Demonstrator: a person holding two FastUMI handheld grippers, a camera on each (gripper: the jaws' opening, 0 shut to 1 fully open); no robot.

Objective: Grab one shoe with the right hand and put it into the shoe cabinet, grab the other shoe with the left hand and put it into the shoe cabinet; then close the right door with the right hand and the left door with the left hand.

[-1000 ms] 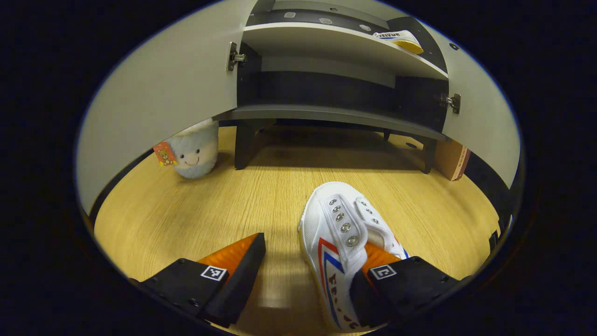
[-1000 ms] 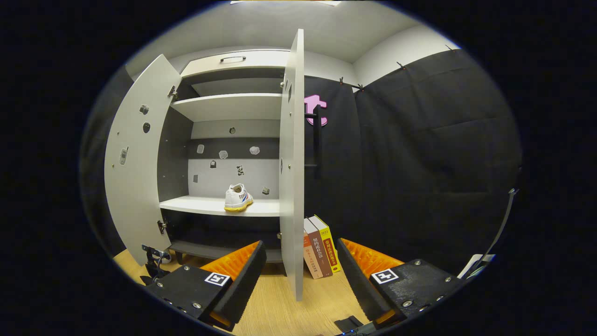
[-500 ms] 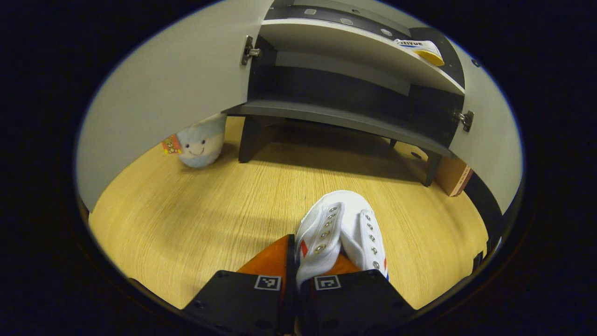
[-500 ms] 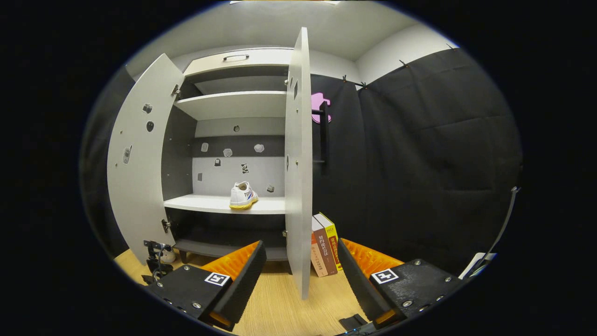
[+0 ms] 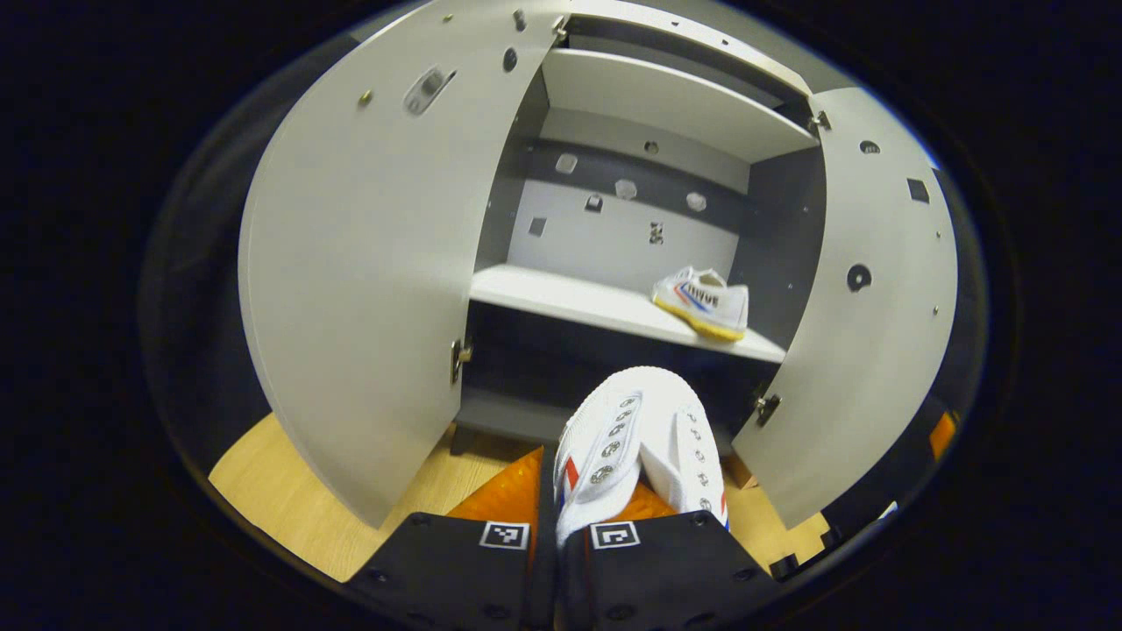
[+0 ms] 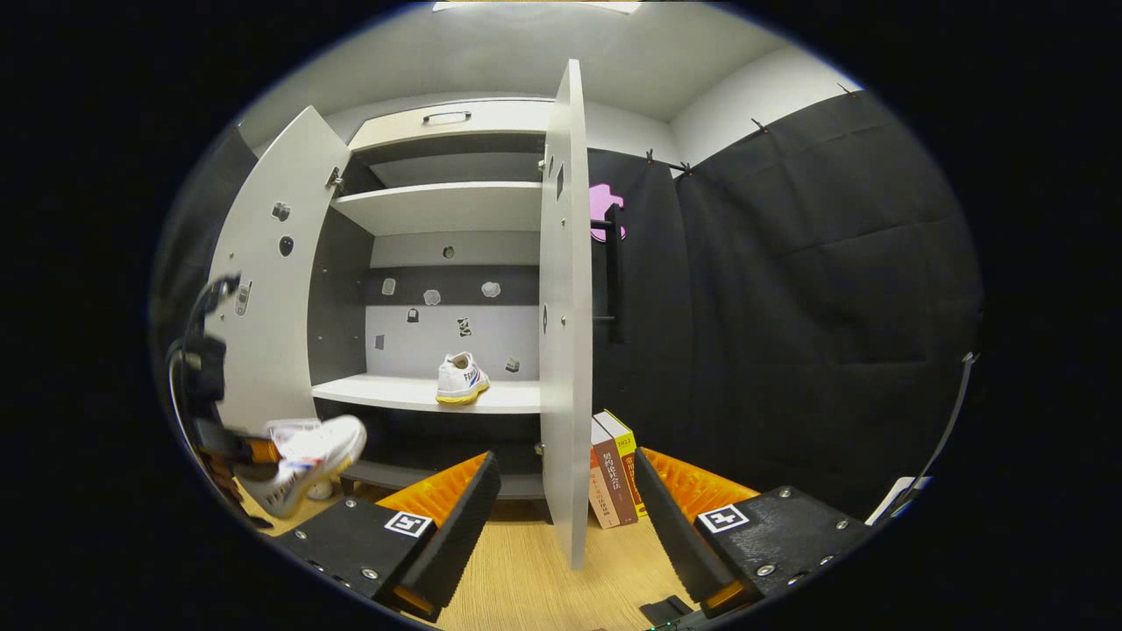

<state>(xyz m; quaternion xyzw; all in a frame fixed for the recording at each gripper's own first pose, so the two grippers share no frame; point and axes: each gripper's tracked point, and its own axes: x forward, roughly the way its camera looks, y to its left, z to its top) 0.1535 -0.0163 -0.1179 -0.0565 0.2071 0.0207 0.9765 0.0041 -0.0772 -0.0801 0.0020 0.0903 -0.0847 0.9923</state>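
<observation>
My left gripper is shut on the tongue and side of a white shoe with red and blue stripes, held in the air facing the open shoe cabinet. A matching shoe stands on the right of the middle shelf. In the right gripper view that shelved shoe shows too, and the left gripper with the held shoe hangs at the lower left before the left door. My right gripper is open and holds nothing, with the right door edge-on just ahead of it.
Both cabinet doors stand wide open; the left door and right door flank the opening. Several books stand upright on the wooden floor right of the cabinet. Black cloth closes off the right side.
My left gripper closed on the shoe on the floor, then lifted it up to face the cabinet's middle shelf. The right gripper drifted only slightly and stayed open.
</observation>
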